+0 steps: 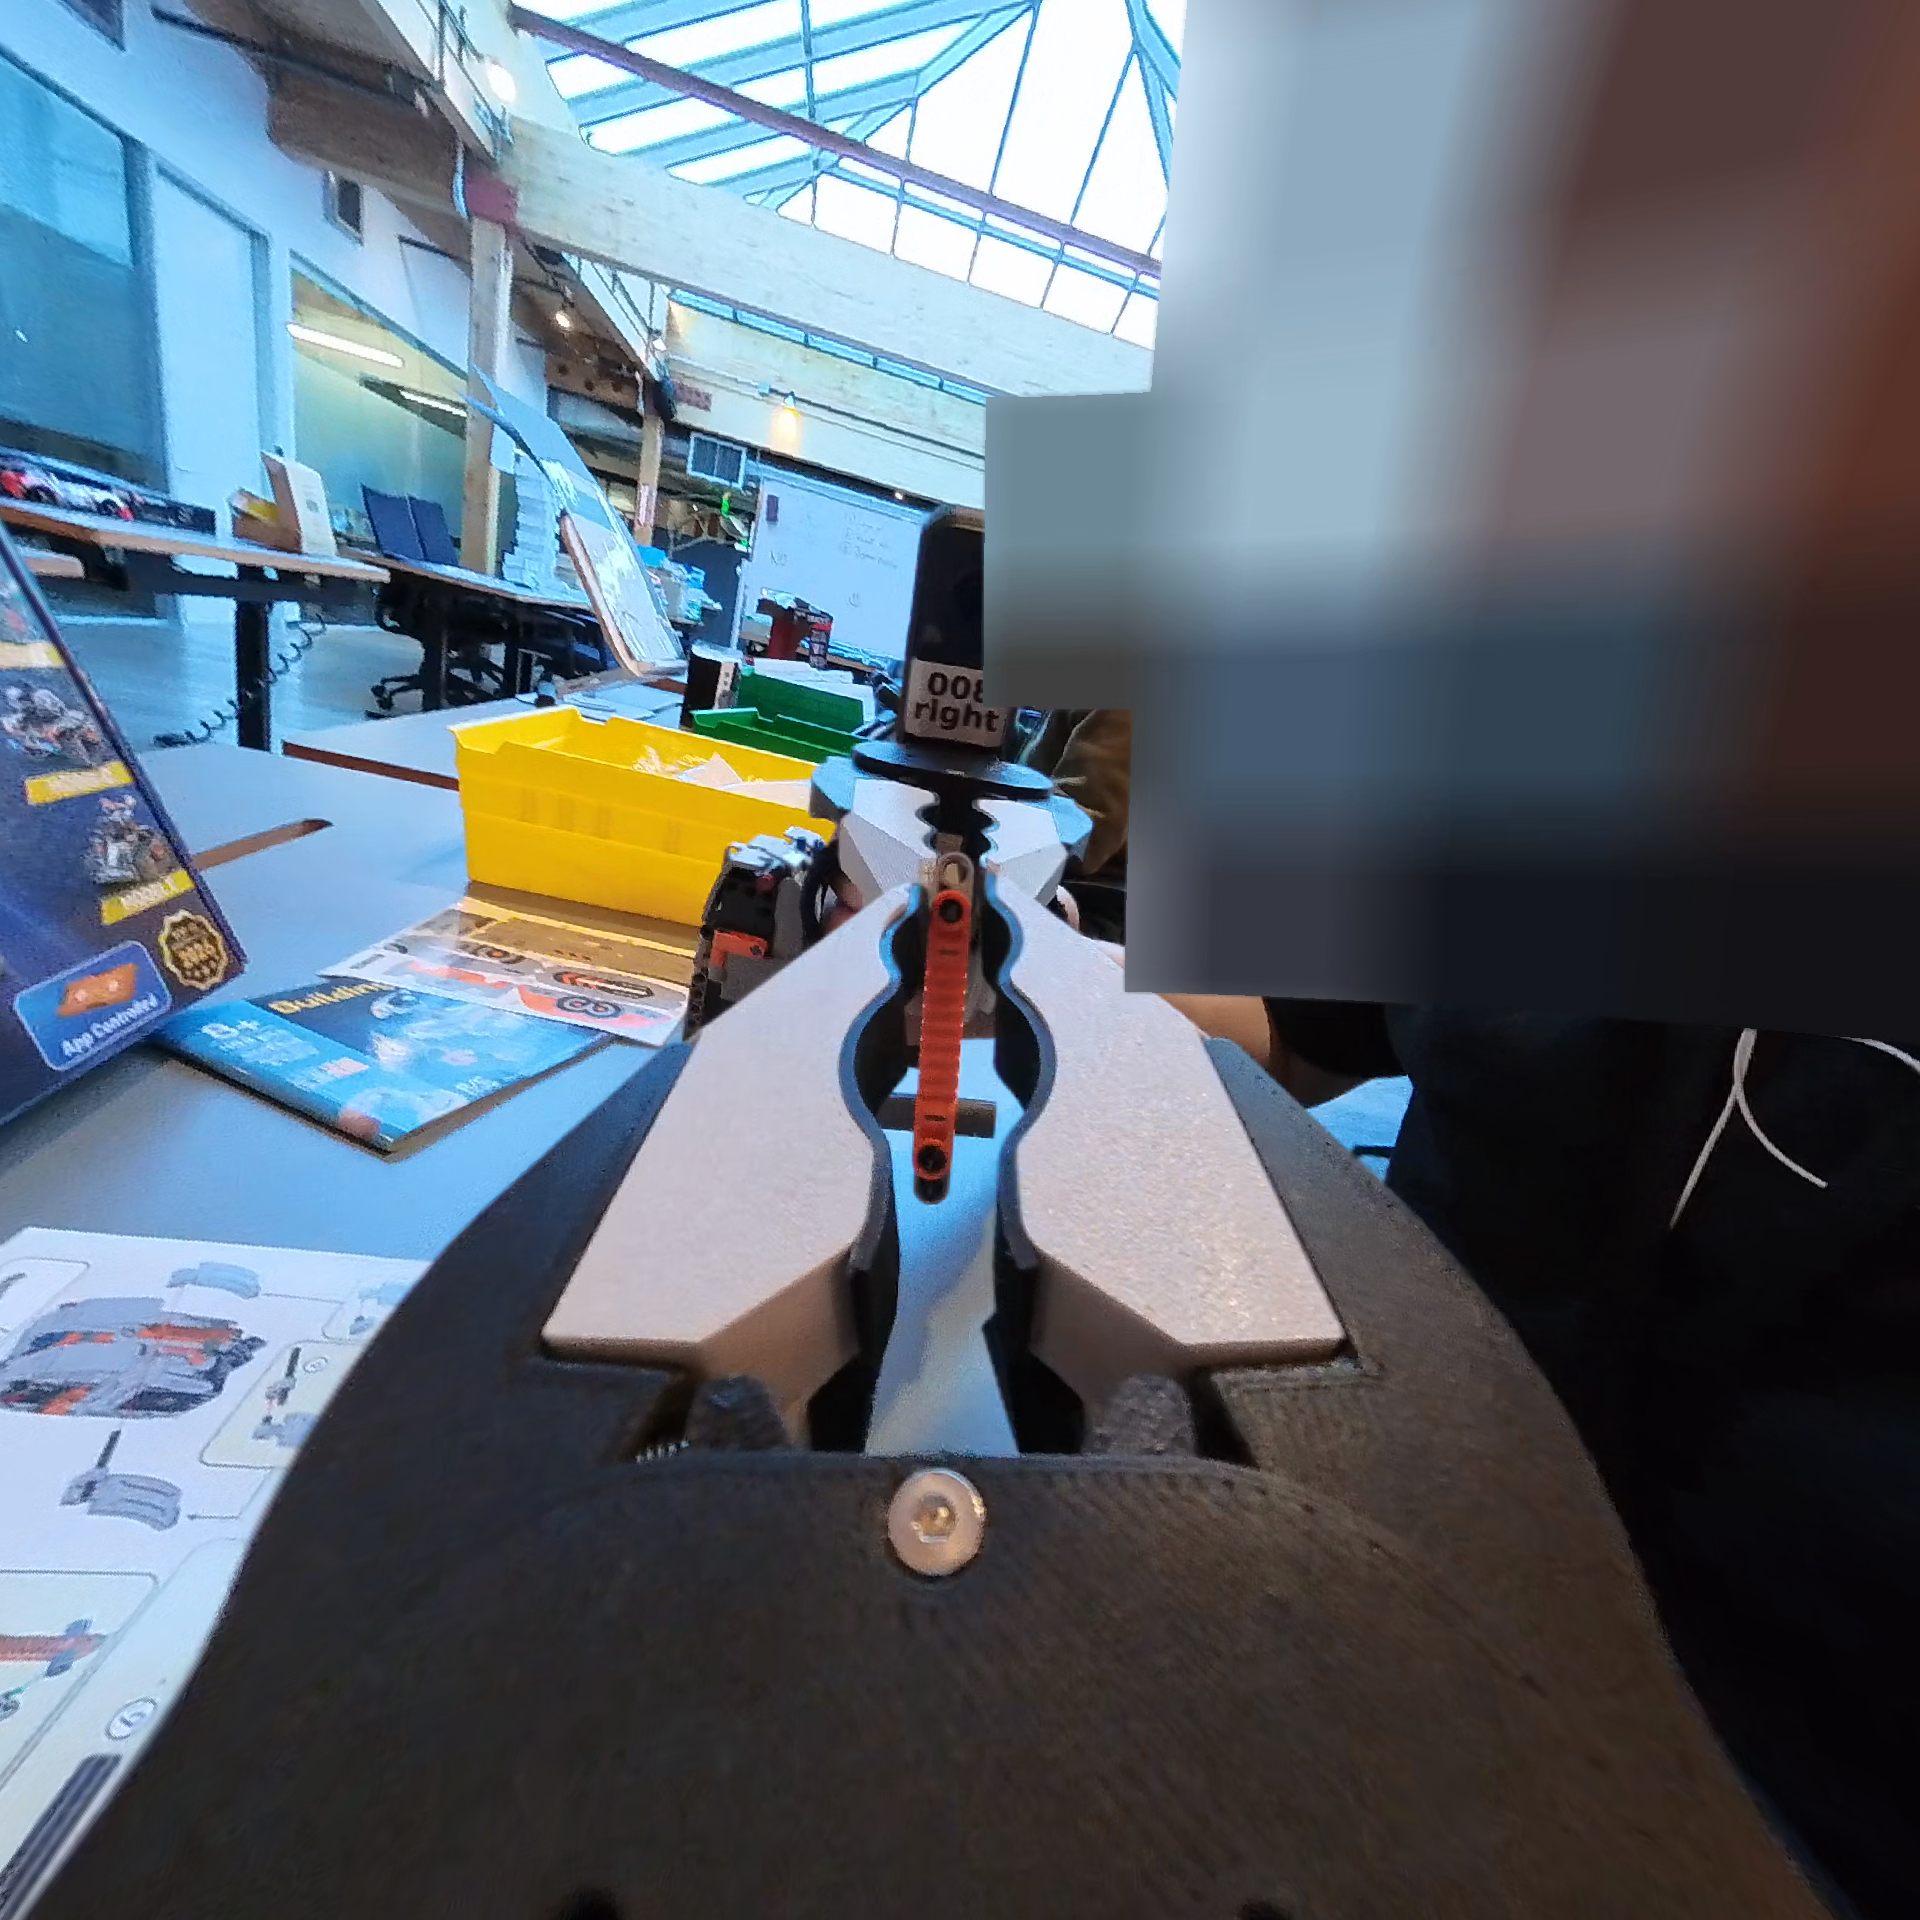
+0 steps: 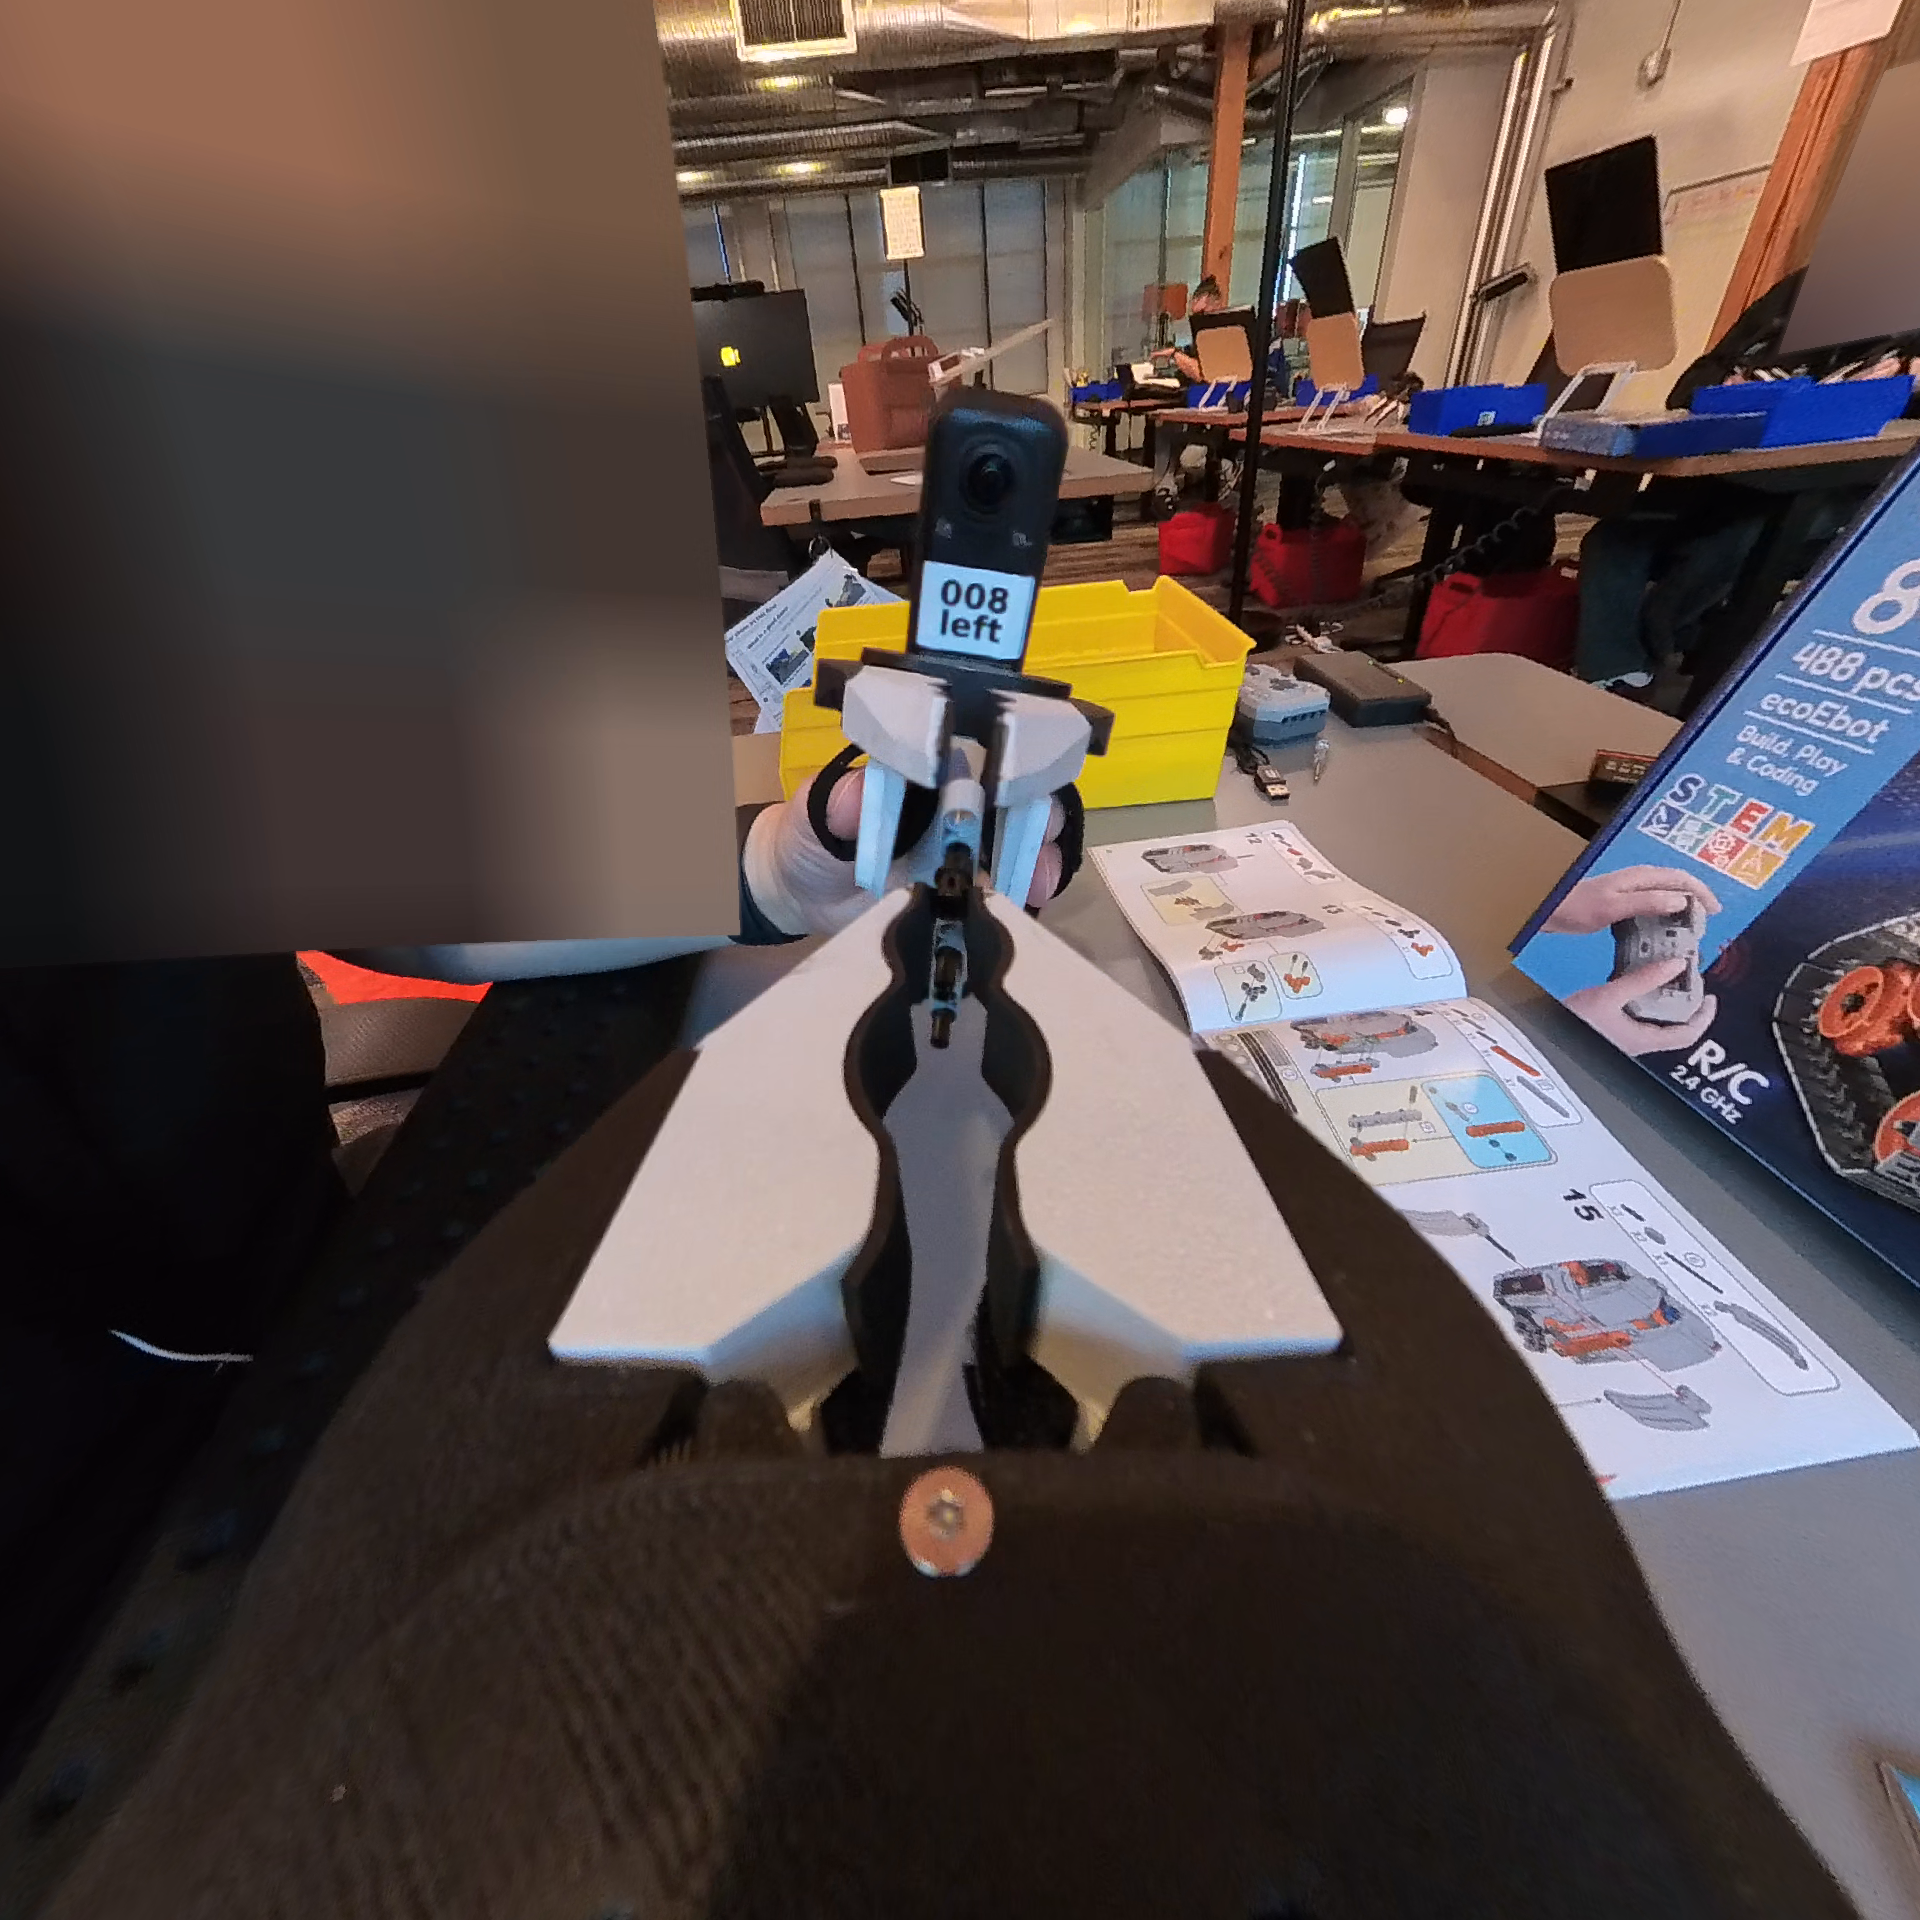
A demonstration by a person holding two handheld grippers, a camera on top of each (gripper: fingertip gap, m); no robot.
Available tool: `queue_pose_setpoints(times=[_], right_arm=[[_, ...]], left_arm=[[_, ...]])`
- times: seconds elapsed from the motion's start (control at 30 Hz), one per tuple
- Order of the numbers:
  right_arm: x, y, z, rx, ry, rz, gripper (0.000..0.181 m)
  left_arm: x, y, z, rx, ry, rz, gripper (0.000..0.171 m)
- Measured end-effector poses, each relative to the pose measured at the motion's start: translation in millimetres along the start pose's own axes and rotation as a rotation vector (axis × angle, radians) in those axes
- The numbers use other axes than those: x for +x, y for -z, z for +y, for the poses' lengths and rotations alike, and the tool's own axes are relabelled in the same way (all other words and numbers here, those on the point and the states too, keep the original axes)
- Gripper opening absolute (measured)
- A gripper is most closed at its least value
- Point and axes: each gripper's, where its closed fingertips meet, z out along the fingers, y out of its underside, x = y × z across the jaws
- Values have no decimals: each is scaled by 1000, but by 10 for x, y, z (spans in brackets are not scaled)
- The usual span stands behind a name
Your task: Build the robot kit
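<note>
My left gripper point(image 1: 948, 896) is shut on a long orange toothed beam point(image 1: 940, 1023) that runs back between its fingers. A small light grey connector point(image 1: 952, 871) sits at the beam's far tip. My right gripper point(image 2: 948, 914) is shut on a thin black pin piece point(image 2: 945, 966). The two grippers face each other tip to tip above the table, and the black pin meets the grey connector point(image 2: 961, 816). The right gripper point(image 1: 951, 821) shows head-on in the left wrist view, and the left gripper point(image 2: 961, 769), held by a hand, shows in the right wrist view.
A yellow bin point(image 1: 582, 821) point(image 2: 1143, 675) stands behind the grippers, with green bins point(image 1: 790, 707) beyond. A partly built dark model point(image 1: 748, 920) and a sticker sheet point(image 1: 520, 966) lie near it. An open instruction booklet point(image 2: 1455, 1143) and a blue toy box point(image 2: 1787, 883) sit on the grey table point(image 2: 1714, 1621). Both grippers' tips are close together, under 4 cm apart.
</note>
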Motion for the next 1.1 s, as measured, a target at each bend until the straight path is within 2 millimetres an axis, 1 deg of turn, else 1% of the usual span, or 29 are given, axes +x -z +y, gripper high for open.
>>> queue_pose_setpoints(times=[0.07, 0.13, 0.27, 0.37, 0.47, 0.57, 0.73, 0.83, 1.0, 1.1], right_arm=[[7, 4, 10, -4, -4, -4, 5], [16, 8, 15, -3, -6, -2, 5], [12, 5, 8, 6, 5, -4, 5], [19, 14, -69, 66, 17, 13, 7], [8, 21, -106, 84, 34, 17, 9], [4, 27, -119, 86, 57, 30, 6], [0, 28, -135, 97, 27, 21, 6], [-6, 20, -150, 113, 1, 11, 11], [-8, 1, -155, 133, -35, 1, 13], [-4, 7, -169, 145, -20, 12, 6]], left_arm=[[-33, -12, 33, -15, 11, -15, 17], [-22, -26, 70, -32, -1, -11, 5], [-15, -25, 58, -39, -29, -24, 5], [7, -29, 6, -7, -59, -32, 5], [1, -21, -21, 7, -71, -44, 5], [8, -23, -30, 14, -69, -40, 5], [12, -23, -32, 12, -75, -42, 5], [2, -22, -42, 21, -82, -51, 5], [1, -34, -27, 18, -78, -51, 5], [19, -42, -37, 31, -57, -32, 5]])
